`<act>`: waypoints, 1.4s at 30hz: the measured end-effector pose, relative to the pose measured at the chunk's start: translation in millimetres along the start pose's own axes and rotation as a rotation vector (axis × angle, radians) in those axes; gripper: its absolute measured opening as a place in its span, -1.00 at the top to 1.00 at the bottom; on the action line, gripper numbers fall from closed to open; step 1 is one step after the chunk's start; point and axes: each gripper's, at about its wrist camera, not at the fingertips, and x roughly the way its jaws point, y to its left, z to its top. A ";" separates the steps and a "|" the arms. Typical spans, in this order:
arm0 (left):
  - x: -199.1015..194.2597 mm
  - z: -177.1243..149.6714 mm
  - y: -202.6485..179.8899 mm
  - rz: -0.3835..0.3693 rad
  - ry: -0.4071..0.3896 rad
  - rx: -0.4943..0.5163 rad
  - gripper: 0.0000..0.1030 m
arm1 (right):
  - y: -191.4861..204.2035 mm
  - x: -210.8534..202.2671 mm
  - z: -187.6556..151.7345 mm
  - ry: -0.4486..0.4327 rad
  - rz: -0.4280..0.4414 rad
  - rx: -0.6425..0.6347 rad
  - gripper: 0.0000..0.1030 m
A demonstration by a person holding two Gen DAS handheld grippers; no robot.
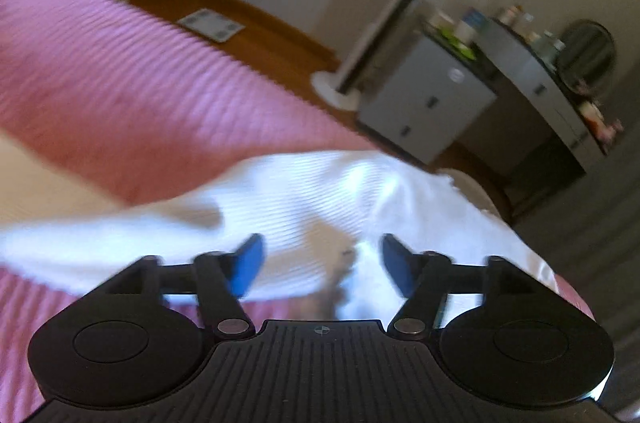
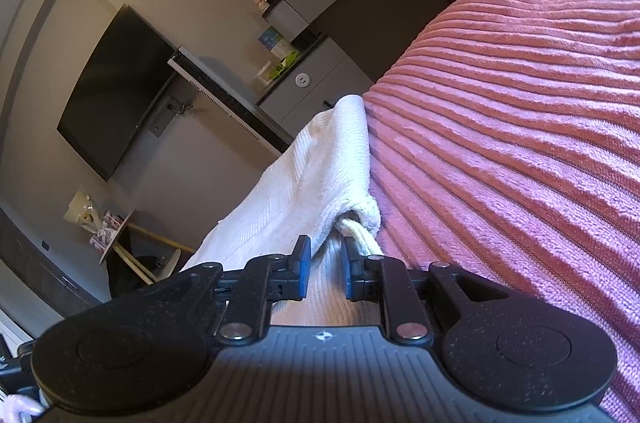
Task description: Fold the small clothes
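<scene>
On the pink ribbed bed cover point(image 2: 520, 103), left tongs point(image 1: 322, 263) gape empty over the white garment point(image 1: 304, 195) while right tongs point(image 2: 326, 265) pinch its near corner; smoothing the cloth flat should sharpen the fold.

I saw both grippers, left gripper point(image 1: 322, 263) and right gripper point(image 2: 326, 265): matte black ribbed bodies, round side hubs, silver pivot screws, blue finger pads.
</scene>
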 end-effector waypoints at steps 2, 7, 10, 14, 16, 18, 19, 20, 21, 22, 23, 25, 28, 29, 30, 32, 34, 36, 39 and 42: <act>-17.7 -7.9 16.6 0.044 -0.036 -0.035 -0.70 | 9.6 -2.6 -0.1 -0.005 0.011 -0.047 0.62; -61.6 -19.6 69.8 0.157 -0.114 -0.126 -0.71 | 23.6 -5.6 -4.7 0.008 0.041 -0.112 0.53; -77.0 -17.0 104.9 0.207 -0.133 -0.199 -0.71 | 27.2 -5.1 -6.7 0.021 0.037 -0.120 0.52; -77.1 -10.5 141.8 0.236 -0.158 -0.294 -0.68 | 31.9 -6.5 -10.4 0.030 0.035 -0.142 0.52; -72.3 -5.9 158.0 0.257 -0.182 -0.349 -0.67 | 34.3 -6.6 -12.3 0.036 0.036 -0.153 0.52; -64.9 -2.5 173.7 0.242 -0.217 -0.414 -0.61 | 35.2 -6.7 -12.9 0.040 0.036 -0.166 0.52; -63.7 -2.2 182.5 0.221 -0.242 -0.450 -0.60 | 35.8 -6.7 -13.5 0.041 0.036 -0.169 0.51; -63.7 -2.7 191.7 0.195 -0.267 -0.476 -0.59 | 36.1 -6.7 -13.9 0.042 0.036 -0.170 0.51; -60.9 -0.4 197.1 0.178 -0.288 -0.502 -0.56 | 36.0 -6.9 -14.2 0.042 0.036 -0.171 0.51; -59.6 1.6 202.5 0.173 -0.304 -0.520 -0.45 | 35.7 -6.8 -14.3 0.042 0.035 -0.172 0.51; -61.2 3.4 206.4 0.174 -0.315 -0.534 -0.14 | 35.6 -6.4 -14.1 0.043 0.033 -0.171 0.51; -59.0 8.7 209.2 0.191 -0.309 -0.557 0.69 | 35.3 -4.6 -13.3 0.045 0.032 -0.169 0.51; -67.2 12.0 200.9 0.186 -0.335 -0.518 0.83 | 34.2 -4.0 -12.1 0.042 0.028 -0.163 0.51; -72.6 15.2 193.9 0.171 -0.360 -0.472 0.84 | 33.7 -3.7 -11.2 0.039 0.030 -0.162 0.51; -80.6 19.1 182.0 0.161 -0.388 -0.407 0.84 | 33.1 -4.4 -10.4 0.035 0.030 -0.160 0.51; -92.8 27.2 162.0 0.147 -0.430 -0.312 0.84 | 31.7 -5.1 -10.4 0.032 0.030 -0.152 0.51; -108.7 34.5 136.1 0.098 -0.477 -0.241 0.84 | 30.8 -5.4 -10.6 0.033 0.031 -0.145 0.51; -122.7 40.7 106.0 0.045 -0.515 -0.167 0.84 | 31.9 -6.7 -10.5 0.032 0.035 -0.147 0.51; -137.3 43.5 51.0 -0.052 -0.545 -0.048 0.84 | 34.9 -12.3 -10.1 0.019 0.045 -0.151 0.51; -142.0 37.6 -16.7 -0.182 -0.548 0.109 0.84 | 34.3 -17.3 -8.0 0.008 0.053 -0.142 0.51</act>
